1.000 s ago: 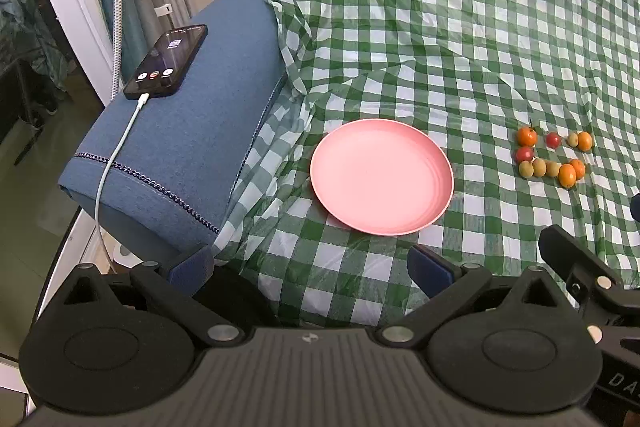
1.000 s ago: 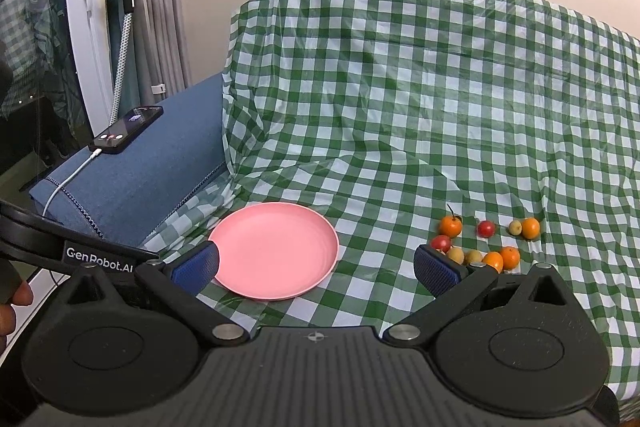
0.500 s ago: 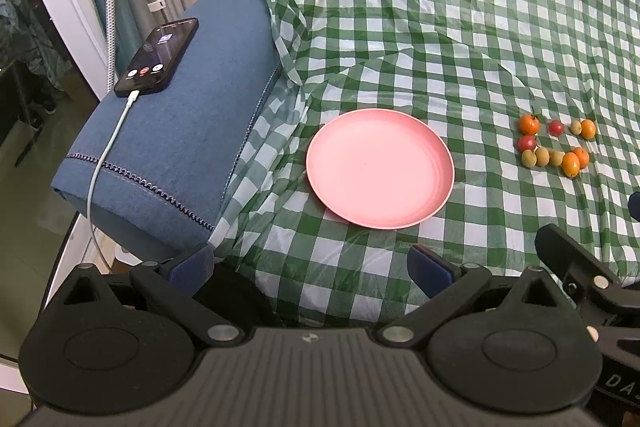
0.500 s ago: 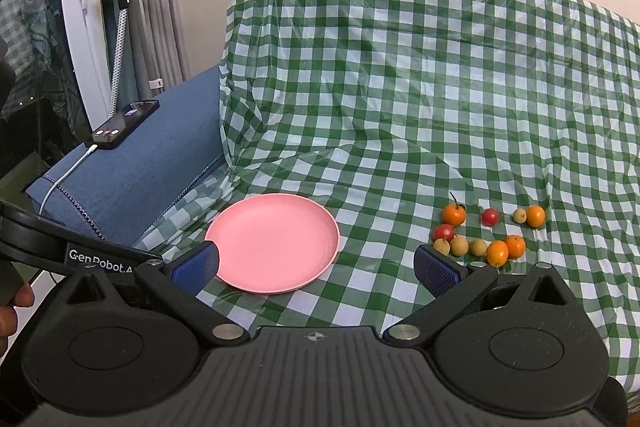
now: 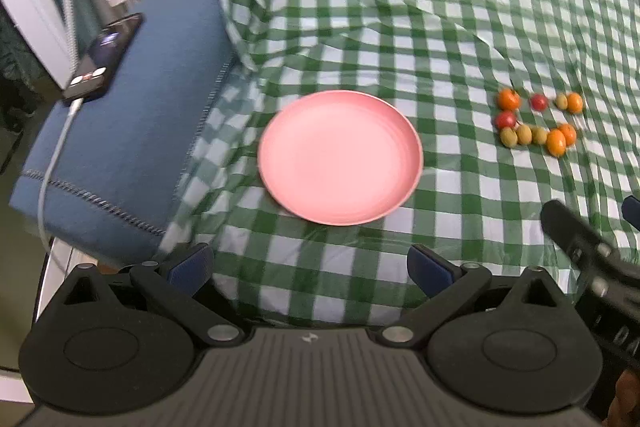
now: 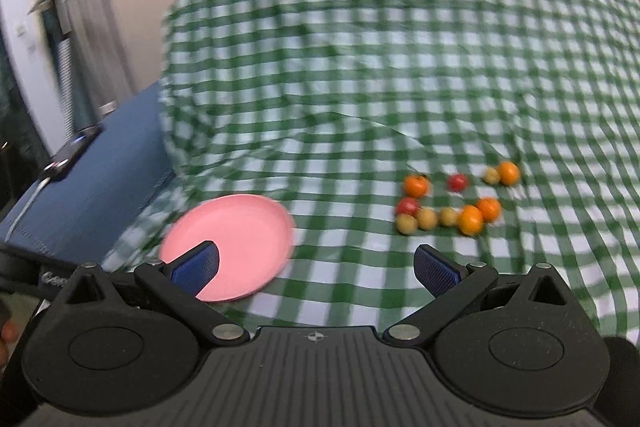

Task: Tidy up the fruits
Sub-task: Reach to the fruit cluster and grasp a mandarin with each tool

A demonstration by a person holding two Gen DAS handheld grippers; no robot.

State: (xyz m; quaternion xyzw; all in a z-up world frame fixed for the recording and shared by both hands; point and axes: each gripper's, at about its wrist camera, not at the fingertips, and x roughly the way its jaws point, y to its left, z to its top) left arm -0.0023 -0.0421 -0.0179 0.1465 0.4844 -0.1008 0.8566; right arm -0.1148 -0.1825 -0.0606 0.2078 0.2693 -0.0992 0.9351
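In the left wrist view, the left gripper (image 5: 310, 265) is hovering with jaws apart and empty; the pink plate (image 5: 340, 157) is lying at 12 o'clock, just ahead, while the fruit cluster (image 5: 536, 123) is sitting at 2 o'clock on the checked cloth (image 5: 400, 7), well apart from the plate. In the right wrist view, the right gripper (image 6: 316, 267) is also standing open and empty, facing the cluster (image 6: 452, 203) at 1 o'clock, the plate (image 6: 240, 239) at 10 o'clock. The cluster's long axis is running left to right. Judged nearer: the right gripper.
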